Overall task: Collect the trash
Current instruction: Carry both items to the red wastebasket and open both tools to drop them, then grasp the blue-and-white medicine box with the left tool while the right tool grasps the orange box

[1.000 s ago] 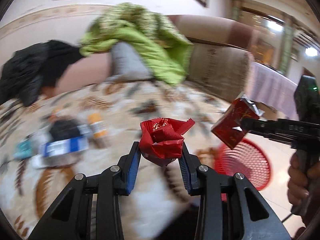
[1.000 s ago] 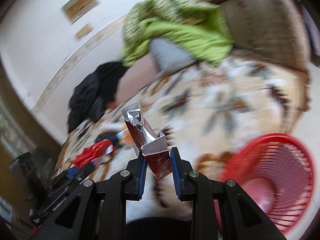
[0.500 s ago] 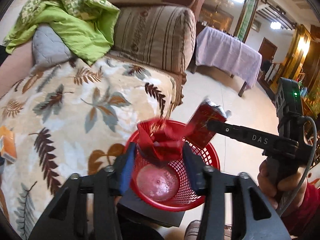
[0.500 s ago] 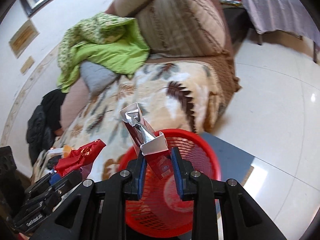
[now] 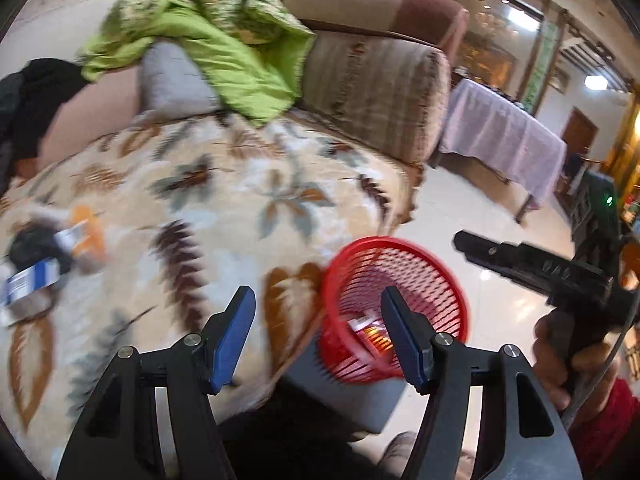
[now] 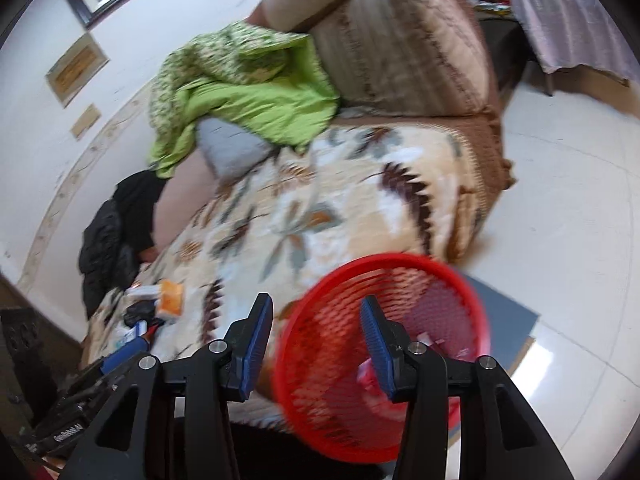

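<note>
Left gripper (image 5: pixel 318 336) and right gripper (image 6: pixel 316 338) both spread apart, holding nothing. Red basket (image 6: pixel 304 320) at 5 o'clock off the sofa blanket (image 5: pixel 192 220), wrappers (image 5: pixel 370 330) inside. More trash (image 6: pixel 160 308) at blanket's 9 o'clock.

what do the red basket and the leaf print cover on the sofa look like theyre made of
Red basket: probably moulded plastic, slightly glossy, judging by its uniform red colour and open lattice wall with a smooth rim.
Leaf print cover: looks like plush fleece fabric, matte and fuzzy, draping softly over the seat edge; blur hides the weave.
</note>
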### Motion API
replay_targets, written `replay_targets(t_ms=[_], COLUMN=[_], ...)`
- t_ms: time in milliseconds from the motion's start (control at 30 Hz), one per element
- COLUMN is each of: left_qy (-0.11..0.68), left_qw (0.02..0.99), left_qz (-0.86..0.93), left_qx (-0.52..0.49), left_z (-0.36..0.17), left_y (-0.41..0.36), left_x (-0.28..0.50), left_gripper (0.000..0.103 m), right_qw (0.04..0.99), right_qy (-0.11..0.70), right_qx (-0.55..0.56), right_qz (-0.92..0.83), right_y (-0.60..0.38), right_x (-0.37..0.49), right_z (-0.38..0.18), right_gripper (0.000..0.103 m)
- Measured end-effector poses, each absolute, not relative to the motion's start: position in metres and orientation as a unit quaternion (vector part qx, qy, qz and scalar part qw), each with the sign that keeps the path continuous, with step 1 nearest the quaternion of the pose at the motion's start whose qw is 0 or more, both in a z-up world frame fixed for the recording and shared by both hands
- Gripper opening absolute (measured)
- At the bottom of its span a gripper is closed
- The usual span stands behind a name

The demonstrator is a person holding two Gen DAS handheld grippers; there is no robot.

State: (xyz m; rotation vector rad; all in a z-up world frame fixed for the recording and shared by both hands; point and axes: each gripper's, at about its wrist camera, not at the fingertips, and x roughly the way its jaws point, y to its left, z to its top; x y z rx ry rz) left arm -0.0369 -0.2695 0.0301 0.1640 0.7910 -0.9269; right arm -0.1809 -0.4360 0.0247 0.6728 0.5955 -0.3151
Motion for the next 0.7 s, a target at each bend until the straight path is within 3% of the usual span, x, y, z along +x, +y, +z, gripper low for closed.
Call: replay_targets(t_ms=[333,700], left_qy=[0.357,0.4], left_qw=[0.873,0.895], left_qz=[-0.332,-0.188], left_qx=[0.022,-0.057], left_z=[0.036,-0.013], left_y=[-0.137,-0.026], left_x=[-0.017,0.051], left_gripper=[0.071,0.071], right_qw=[0.913,0.898], right_qy=[0.33,0.4], right_qx=[0.236,0.182], right_qz=[-0.035,0.034], right_y=[-0.335,-0.256], right_x=[-0.113,0.008], right_z=[0.046,0.015], right_gripper=[0.052,0.058])
